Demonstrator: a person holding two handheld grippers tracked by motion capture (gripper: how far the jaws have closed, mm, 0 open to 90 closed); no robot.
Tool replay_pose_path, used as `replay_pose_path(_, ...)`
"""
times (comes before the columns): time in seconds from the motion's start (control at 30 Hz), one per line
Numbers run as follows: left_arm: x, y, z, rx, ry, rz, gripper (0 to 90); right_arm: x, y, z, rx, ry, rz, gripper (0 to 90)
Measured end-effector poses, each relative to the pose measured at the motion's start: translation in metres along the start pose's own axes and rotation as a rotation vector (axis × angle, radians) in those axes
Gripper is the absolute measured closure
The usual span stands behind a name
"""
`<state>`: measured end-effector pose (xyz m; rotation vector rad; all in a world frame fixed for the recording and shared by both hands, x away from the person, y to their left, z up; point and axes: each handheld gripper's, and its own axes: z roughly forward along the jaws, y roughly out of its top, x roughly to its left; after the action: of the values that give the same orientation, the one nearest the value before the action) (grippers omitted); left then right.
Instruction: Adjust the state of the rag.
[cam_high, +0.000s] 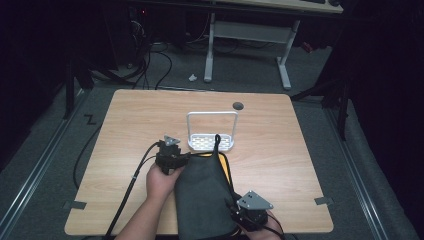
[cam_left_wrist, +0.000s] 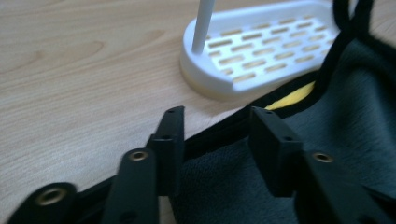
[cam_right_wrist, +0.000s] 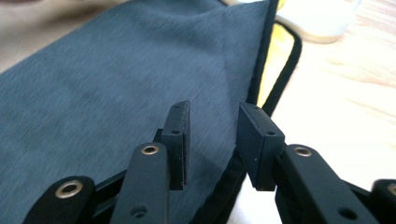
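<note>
Your dark grey bag (cam_high: 205, 195) lies on the table (cam_high: 280, 150) at its near edge, running from 6 o'clock up toward the centre, its yellow lining (cam_high: 226, 167) showing along the right side. Its cord (cam_high: 217, 142) reaches onto the white rack (cam_high: 211, 141) at 12 o'clock of the bag.

Your left gripper (cam_high: 172, 160) sits at the bag's top left corner, at about 10 o'clock of it; its jaws stand apart, straddling the black edge (cam_left_wrist: 219, 130) without pressing it.

Your right gripper (cam_high: 250, 212) is at the bag's lower right, about 4 o'clock; its jaws are apart over the edge, not clamped.
</note>
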<state>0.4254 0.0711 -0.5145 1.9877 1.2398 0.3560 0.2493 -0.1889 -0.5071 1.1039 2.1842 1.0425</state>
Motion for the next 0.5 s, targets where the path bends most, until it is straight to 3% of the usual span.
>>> replay_pose_path(0.1,0.002,-0.002,0.001,-0.004,0.012,-0.002,82.4,-0.007,0.010,0.008,-0.009,-0.015,0.009,66.2)
replay_pose_path(0.17,0.002,-0.003,0.001,-0.005,0.022,0.007,89.9,-0.012,0.019,0.017,-0.010,-0.015,0.015,66.3)
replay_pose_path(0.3,0.002,-0.005,-0.003,-0.031,0.024,0.031,90.0,-0.029,0.046,0.047,-0.025,-0.039,0.042,67.4)
replay_pose_path(0.43,0.006,-0.006,-0.006,-0.047,0.023,0.025,90.0,-0.039,0.067,0.080,-0.006,-0.062,0.071,67.5)
replay_pose_path(0.5,0.010,-0.007,-0.007,-0.047,0.027,0.021,90.0,-0.043,0.072,0.092,0.015,-0.081,0.079,74.1)
